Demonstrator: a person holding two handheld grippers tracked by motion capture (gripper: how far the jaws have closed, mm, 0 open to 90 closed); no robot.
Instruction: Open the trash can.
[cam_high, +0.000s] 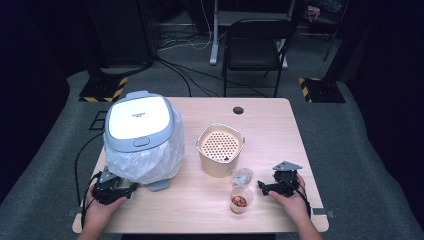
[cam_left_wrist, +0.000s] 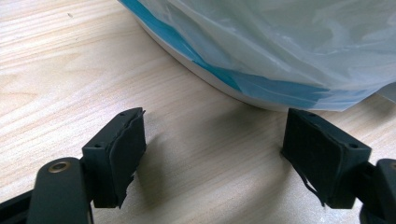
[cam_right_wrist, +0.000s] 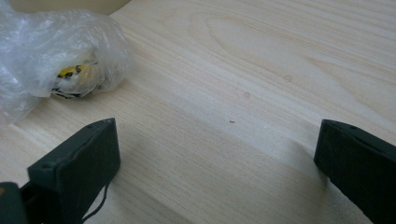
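While both hands rest on the table (cam_high: 200, 200) near its front edge, we hold 2 grippers low over the wood. Our left gripper (cam_high: 134, 186) sits at the front left corner, just beside the bin (cam_high: 142, 137), a grey-lidded tub with a white plastic liner hanging over its sides. In the left gripper view its jaws stand spread wide with bare wood between them, and the bin's blue-edged base and liner lie just ahead, apart from the pads.

Our right gripper (cam_high: 260, 187) lies at the front right, pointing left toward the cup (cam_high: 241, 199), a small clear one with reddish bits inside. Its jaws are spread wide too, pinching nothing; the right gripper view shows plain wood between them. Near the left jaw in that view lies a crumpled bag (cam_right_wrist: 51, 60) with something yellow and black inside, not touching the jaw. From above, this bag lies between the cup and the basket (cam_high: 220, 150), a beige perforated pot standing mid-table, well apart from the bin.
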